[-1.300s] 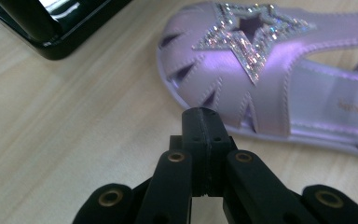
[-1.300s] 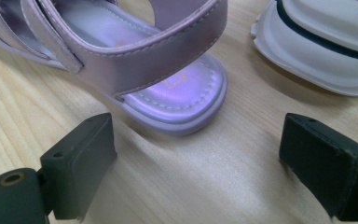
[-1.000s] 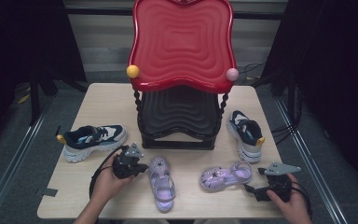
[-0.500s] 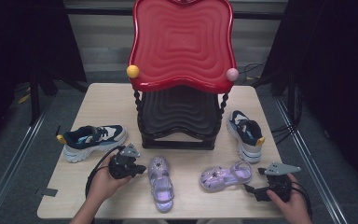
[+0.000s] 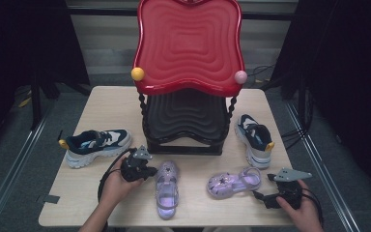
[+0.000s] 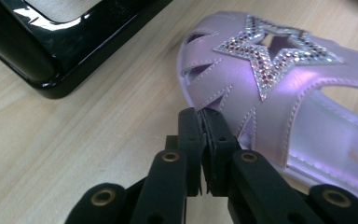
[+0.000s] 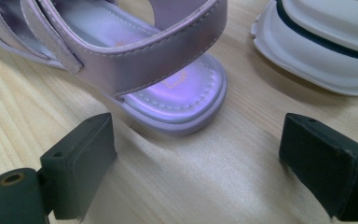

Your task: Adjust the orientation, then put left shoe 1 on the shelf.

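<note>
Dark curtained room, light wooden tabletop (image 5: 106,104) in the middle; a red and black two-tier shoe rack (image 5: 188,48) stands at the back centre, both tiers bare as far as visible; four shoes lie on the tabletop around it, so nothing is racked yet and the job looks barely begun. Navy and white sneaker (image 5: 96,145) lies at left, its mate (image 5: 253,137) at right beside the rack base; two purple sandals lie in front, the left sandal (image 5: 165,188) pointing toward the rack, the right sandal (image 5: 234,181) lying crosswise. Left gripper (image 5: 145,170) sits at the left sandal's toe end; in the left gripper view its fingers (image 6: 191,135) are together, tips at the toe edge of the star-decorated upper (image 6: 270,56); whether they pinch the upper or merely touch it cannot be told. Right gripper (image 5: 265,198) rests low just beside the right sandal's heel; its fingers (image 7: 81,163) stand wide apart, heel (image 7: 182,102) ahead of them, not yet between them. Judged left to do: grasp, lift and rack all four shoes.
</note>
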A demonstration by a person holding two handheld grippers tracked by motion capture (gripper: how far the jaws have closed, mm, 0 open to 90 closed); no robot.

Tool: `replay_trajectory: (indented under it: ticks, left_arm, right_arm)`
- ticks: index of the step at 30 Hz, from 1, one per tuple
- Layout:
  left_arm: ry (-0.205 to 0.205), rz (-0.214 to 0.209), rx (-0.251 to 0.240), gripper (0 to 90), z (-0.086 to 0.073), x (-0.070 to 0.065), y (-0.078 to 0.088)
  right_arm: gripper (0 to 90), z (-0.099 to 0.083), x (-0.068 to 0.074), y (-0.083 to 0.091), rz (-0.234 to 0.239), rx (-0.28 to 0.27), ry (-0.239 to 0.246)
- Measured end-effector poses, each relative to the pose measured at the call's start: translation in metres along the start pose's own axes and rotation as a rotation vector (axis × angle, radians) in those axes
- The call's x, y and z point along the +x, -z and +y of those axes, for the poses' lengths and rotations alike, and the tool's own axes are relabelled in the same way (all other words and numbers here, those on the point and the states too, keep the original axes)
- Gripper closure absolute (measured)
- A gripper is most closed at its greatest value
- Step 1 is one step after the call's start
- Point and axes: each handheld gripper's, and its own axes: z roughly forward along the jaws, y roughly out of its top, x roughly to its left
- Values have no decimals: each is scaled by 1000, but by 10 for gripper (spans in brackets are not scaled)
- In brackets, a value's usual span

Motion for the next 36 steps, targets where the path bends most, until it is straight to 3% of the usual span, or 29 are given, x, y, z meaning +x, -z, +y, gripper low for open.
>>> replay_trajectory:
  ticks: [4, 7, 14, 17, 36]
  left_arm:
    - [5, 3, 2, 858, 2, 1, -2]
    - [15, 14, 2, 795, 1, 2, 4]
    - [87, 45, -51, 438, -5, -2, 29]
    - [96, 43, -66, 355, -8, -5, 38]
    - [68, -25, -56, 301, 0, -38, 69]
  right_arm:
    - [97, 0, 0, 0, 0, 0, 0]
    - [98, 0, 0, 0, 0, 0, 0]
    - [98, 0, 0, 0, 0, 0, -1]
    - [98, 0, 0, 0, 0, 0, 0]
    - [98, 0, 0, 0, 0, 0, -1]
